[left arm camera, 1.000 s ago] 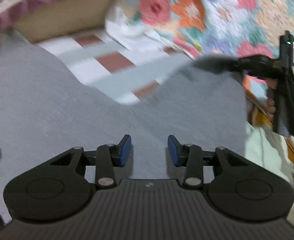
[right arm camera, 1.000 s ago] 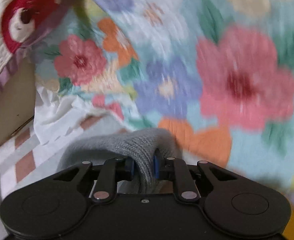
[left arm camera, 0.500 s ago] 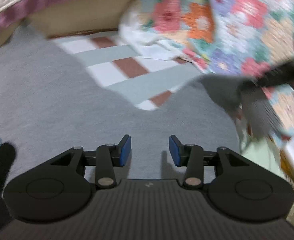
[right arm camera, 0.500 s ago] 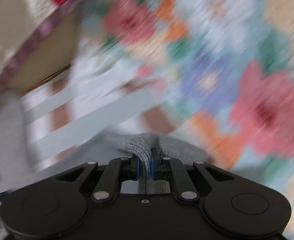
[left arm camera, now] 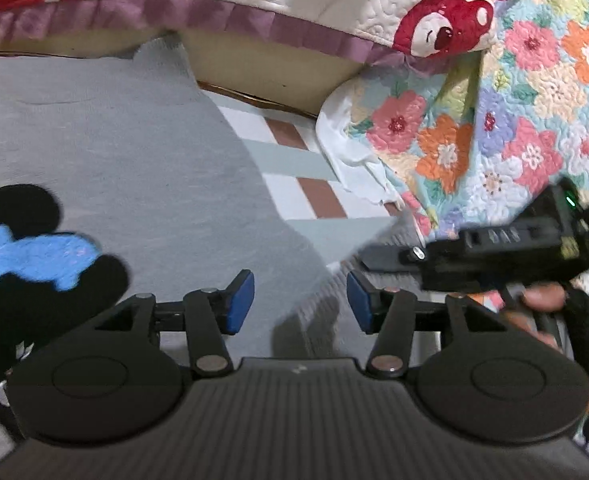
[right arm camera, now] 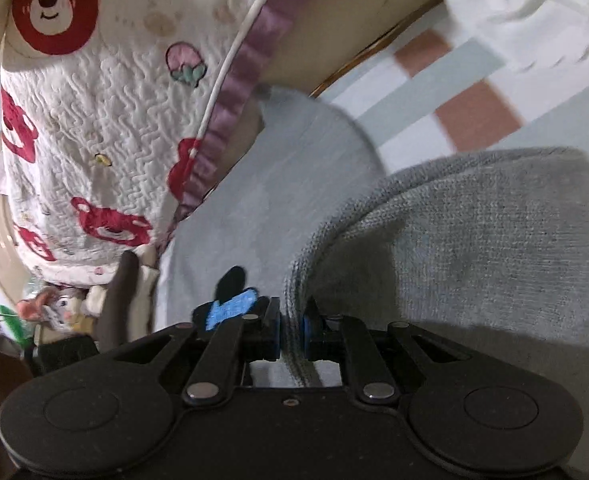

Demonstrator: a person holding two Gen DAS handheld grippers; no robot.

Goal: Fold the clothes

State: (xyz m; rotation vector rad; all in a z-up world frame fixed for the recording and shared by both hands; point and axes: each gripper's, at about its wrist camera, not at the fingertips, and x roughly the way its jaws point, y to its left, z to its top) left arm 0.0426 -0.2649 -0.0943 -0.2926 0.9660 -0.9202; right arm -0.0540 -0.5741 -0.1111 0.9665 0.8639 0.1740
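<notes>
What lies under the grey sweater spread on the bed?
A checked sheet of white, pale green and brown shows beyond the grey sweater edge. How the sheet continues beneath is covered. The right gripper pinches a raised fold, hiding part of the sweater body.

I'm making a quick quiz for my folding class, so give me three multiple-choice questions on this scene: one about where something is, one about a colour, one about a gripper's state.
1. Where does the black and blue patch sit?
A. on the grey sweater
B. on the floral quilt
C. on the checked sheet

2. What colour are the left hand-held gripper pads?
A. red
B. blue
C. green

3. What is the right hand-held gripper doing?
A. hanging open
B. clamping the quilt
C. clamping the sweater's knit edge

Answers: 1 A, the patch lies on grey fabric. 2 B, both pads show blue. 3 C, grey knit is pinched between its pads.
</notes>
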